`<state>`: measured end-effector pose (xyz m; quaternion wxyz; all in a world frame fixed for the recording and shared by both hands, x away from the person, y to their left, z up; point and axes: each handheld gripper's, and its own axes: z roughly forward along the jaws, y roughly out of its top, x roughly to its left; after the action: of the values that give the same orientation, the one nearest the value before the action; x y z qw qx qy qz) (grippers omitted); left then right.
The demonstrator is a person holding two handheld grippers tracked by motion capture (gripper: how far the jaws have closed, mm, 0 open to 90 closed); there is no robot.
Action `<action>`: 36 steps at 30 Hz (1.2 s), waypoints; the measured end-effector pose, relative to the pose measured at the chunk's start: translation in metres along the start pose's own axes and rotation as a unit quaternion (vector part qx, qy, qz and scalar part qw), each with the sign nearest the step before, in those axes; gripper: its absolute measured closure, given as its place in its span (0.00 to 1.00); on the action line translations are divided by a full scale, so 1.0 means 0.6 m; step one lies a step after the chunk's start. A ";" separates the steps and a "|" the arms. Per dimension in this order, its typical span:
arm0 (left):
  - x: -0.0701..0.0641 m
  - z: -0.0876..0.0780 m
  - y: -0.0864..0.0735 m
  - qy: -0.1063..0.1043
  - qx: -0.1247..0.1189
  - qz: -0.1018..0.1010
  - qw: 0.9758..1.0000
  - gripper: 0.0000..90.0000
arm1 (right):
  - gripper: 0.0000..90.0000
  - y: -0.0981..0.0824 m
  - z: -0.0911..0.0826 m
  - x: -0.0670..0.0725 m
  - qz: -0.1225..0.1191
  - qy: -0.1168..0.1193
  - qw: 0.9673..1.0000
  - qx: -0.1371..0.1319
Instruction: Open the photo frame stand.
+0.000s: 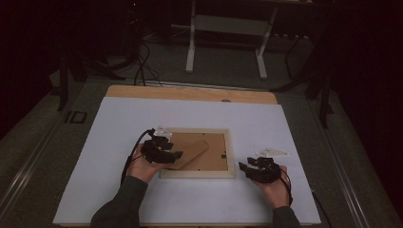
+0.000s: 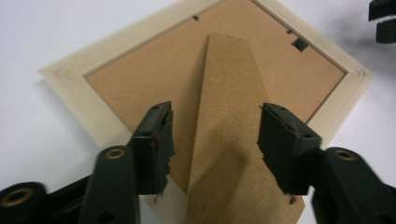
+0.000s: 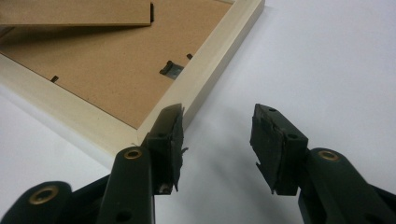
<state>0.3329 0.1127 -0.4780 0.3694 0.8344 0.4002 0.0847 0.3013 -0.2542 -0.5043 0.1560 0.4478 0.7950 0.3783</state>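
Left claw (image 2: 215,140) wide over frame stand (image 2: 229,126)

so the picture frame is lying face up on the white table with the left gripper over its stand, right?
Not quite: the picture frame lies face down. The left gripper view shows its brown backing and stand facing up. The left gripper is over the stand, on the white table.

You have one wooden picture frame (image 1: 197,174) lying face down at the centre of the frame, with one fold-out stand (image 1: 192,152), and two grippers.
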 end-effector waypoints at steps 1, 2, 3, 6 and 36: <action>0.000 0.006 0.001 -0.005 0.004 -0.001 1.000 0.48 | 0.59 0.000 0.000 0.000 0.000 0.000 1.000 0.001; 0.000 0.010 0.001 -0.007 0.006 -0.001 1.000 0.46 | 0.59 0.000 0.001 0.000 0.001 0.000 1.000 0.001; 0.001 0.014 0.002 -0.013 0.008 -0.001 1.000 0.44 | 0.59 0.000 0.001 0.000 0.000 0.001 1.000 0.001; 0.001 0.024 0.003 -0.024 0.017 0.003 1.000 0.40 | 0.59 0.000 0.000 -0.001 0.001 0.001 1.000 0.001; -0.005 0.072 0.012 -0.056 0.057 0.016 0.997 0.40 | 0.57 -0.003 0.003 -0.003 0.005 0.004 1.000 0.005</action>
<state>0.3540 0.0840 -0.5034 0.3416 0.8640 0.3693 0.0209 0.3019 -0.2553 -0.5070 0.1489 0.4512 0.7951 0.3769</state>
